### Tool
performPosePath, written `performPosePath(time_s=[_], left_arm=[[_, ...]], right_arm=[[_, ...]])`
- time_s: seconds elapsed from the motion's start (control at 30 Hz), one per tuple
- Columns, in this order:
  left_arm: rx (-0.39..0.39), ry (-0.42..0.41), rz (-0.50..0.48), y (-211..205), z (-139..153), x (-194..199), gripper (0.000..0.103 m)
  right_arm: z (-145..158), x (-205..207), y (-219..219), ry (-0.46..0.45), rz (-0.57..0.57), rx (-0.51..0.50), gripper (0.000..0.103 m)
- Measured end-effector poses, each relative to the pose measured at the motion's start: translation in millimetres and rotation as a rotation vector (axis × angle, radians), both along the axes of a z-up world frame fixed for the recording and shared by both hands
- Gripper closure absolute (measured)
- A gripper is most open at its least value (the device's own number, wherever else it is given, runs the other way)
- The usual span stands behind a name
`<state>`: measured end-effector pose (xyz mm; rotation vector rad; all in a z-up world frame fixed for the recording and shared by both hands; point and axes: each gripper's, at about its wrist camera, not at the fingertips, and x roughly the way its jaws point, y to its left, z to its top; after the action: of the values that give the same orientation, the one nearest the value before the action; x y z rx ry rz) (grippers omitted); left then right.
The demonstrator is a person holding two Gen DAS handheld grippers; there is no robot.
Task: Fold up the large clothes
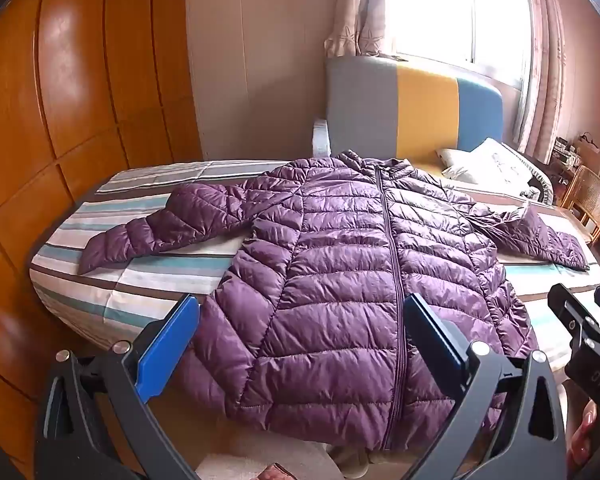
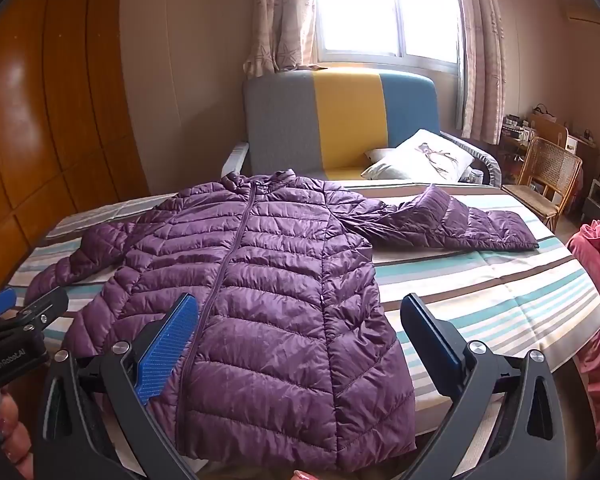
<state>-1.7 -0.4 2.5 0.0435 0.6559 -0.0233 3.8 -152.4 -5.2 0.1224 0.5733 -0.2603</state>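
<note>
Above the hem of the purple puffer jacket (image 1: 340, 264), left gripper (image 1: 300, 332) and right gripper (image 2: 300, 332) hover side by side, jaws spread wide, holding nothing. Jacket zipped, front up, both sleeves outstretched, flat on the striped bed (image 2: 480, 292); a pillow (image 2: 420, 156) lies beyond.

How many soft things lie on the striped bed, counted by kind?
Purple puffer jacket: 1
White pillows: 2
Pink frilled cloth, at the bed's right edge: 1
Total: 4
</note>
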Motion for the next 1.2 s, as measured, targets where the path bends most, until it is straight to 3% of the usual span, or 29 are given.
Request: performPosePath(time_s=[1.2], left_arm=[[-0.007,0.007,-0.005,0.2,-4.1,-0.7,0.002]], right_arm=[[-1.6,1.1,-0.6,0.006,0.0,0.007,0.003]])
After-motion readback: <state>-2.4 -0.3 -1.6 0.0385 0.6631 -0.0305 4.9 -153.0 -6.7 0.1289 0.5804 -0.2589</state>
